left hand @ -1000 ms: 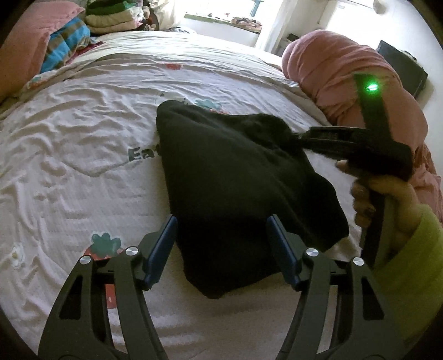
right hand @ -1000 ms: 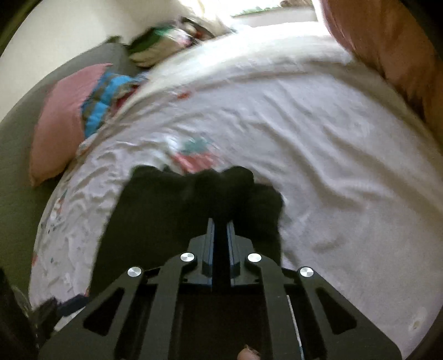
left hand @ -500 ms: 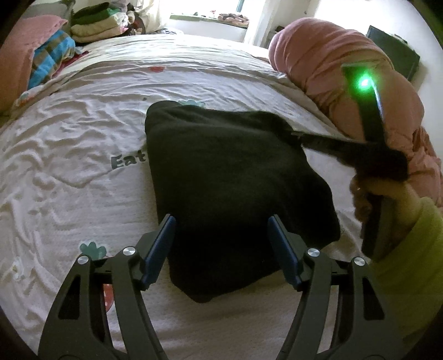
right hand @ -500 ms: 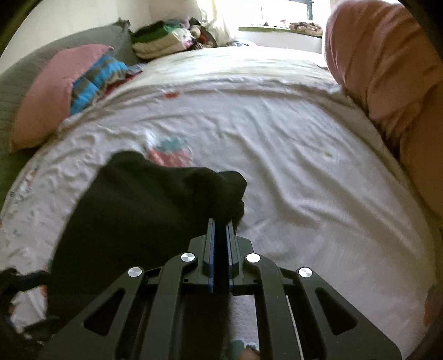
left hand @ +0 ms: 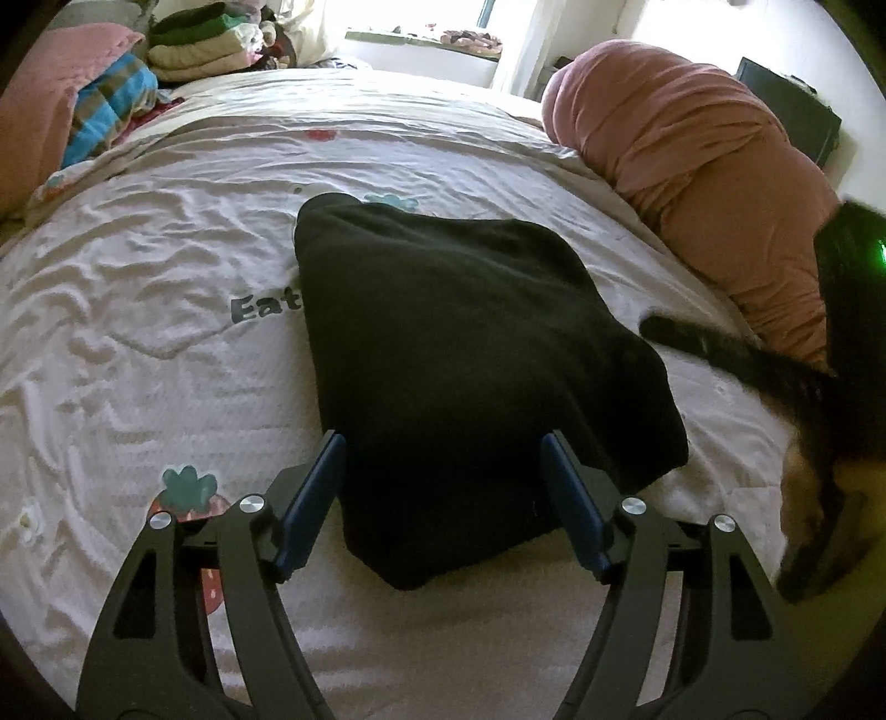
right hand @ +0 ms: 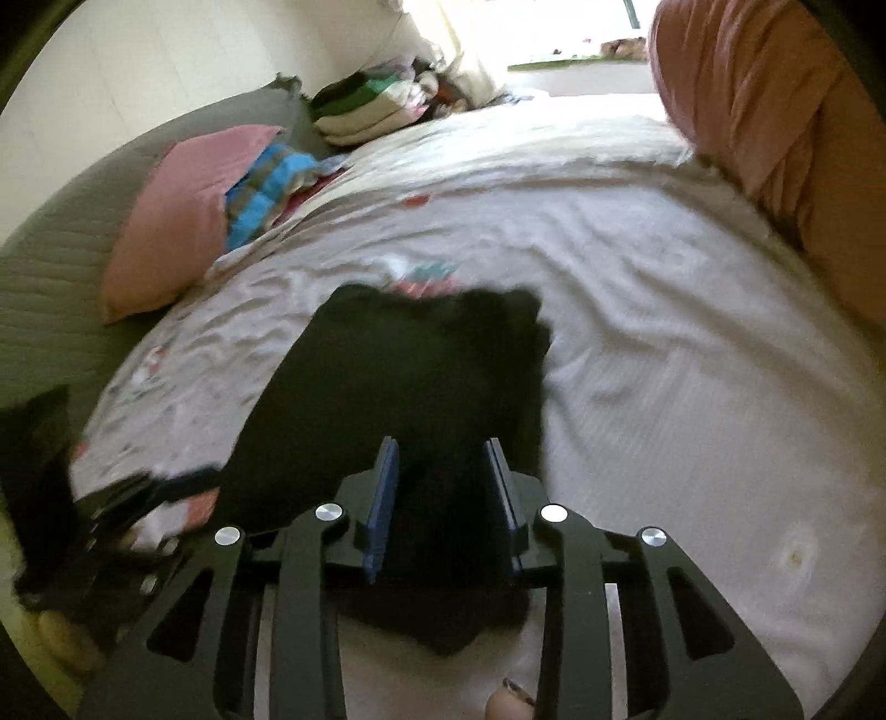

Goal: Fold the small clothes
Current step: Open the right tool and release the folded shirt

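Observation:
A folded black garment point(left hand: 459, 354) lies flat on the white printed bedsheet point(left hand: 138, 332). My left gripper point(left hand: 443, 482) is open, its blue-padded fingers standing either side of the garment's near edge without touching it. My right gripper point(right hand: 443, 487) is open above the garment's near right part point(right hand: 398, 387); nothing is between its pads. In the left wrist view the right gripper point(left hand: 720, 349) shows blurred at the right, off the garment's right edge.
A big rolled pink duvet point(left hand: 692, 166) lies along the bed's right side. A pink pillow point(right hand: 177, 210), a blue striped blanket point(right hand: 271, 188) and a stack of folded clothes point(left hand: 199, 44) sit at the far left. A window ledge point(left hand: 421, 44) is beyond the bed.
My right gripper has opened and let go of the black garment's corner, then pulled back to the right. The garment now lies flat. My left gripper stays open at the near edge.

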Demonstrator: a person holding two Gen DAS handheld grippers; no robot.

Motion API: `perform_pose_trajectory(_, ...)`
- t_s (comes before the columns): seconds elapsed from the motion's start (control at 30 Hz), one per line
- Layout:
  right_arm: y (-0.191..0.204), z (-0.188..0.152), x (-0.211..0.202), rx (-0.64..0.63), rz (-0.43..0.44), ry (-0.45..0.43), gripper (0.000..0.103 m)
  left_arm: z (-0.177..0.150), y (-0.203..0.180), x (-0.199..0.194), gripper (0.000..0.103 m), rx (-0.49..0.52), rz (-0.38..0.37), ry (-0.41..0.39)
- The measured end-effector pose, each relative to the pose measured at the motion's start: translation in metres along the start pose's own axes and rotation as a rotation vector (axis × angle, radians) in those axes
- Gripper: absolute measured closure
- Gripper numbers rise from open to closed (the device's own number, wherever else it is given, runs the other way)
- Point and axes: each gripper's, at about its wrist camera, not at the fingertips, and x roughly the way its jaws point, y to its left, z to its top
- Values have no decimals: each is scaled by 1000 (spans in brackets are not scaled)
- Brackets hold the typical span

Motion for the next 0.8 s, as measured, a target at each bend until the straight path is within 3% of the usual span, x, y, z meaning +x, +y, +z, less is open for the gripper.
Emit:
perform_pose_trajectory(0.1, -7, -12, 4, 66, 33, 35, 73, -3, 0, -2, 39, -8, -3, -9)
perform_pose_trajectory(0.13, -9, -16, 7, 79, 44, 41, 79, -4, -1, -3, 39, -8, -4, -12)
perform_pose_trajectory(0.17, -9, -18, 6, 81, 52, 40, 100, -5, -1, -4, 39, -7, -6, -15)
perform_pose_trajectory(0.23, -7, -23, -2, 73, 70, 12, 99, -6, -2, -8, 39, 1, -9, -30)
perform_pose_trajectory(0.33, -7, -25, -14, 61, 27, -27, 100, -6, -3, -13, 36, 0, -15, -42)
perform_pose_trajectory(0.47, -11, -32, -9, 55, -37, 5, 100, -6, -3, -14, 31, -7, -16, -44)
perform_pose_trajectory(0.67, -14, -47, -4, 53, -122, 36, 84, -7, 1, -17, 24, -24, -13, -44)
perform_pose_trajectory(0.77, -13, -51, -17, 52, -129, -6, 51, -8, 3, -23, 17, -30, -10, -57)
perform_pose_trajectory(0.8, -11, -52, -23, 46, -143, -25, 47, -8, 3, -25, 17, -33, -10, -61)
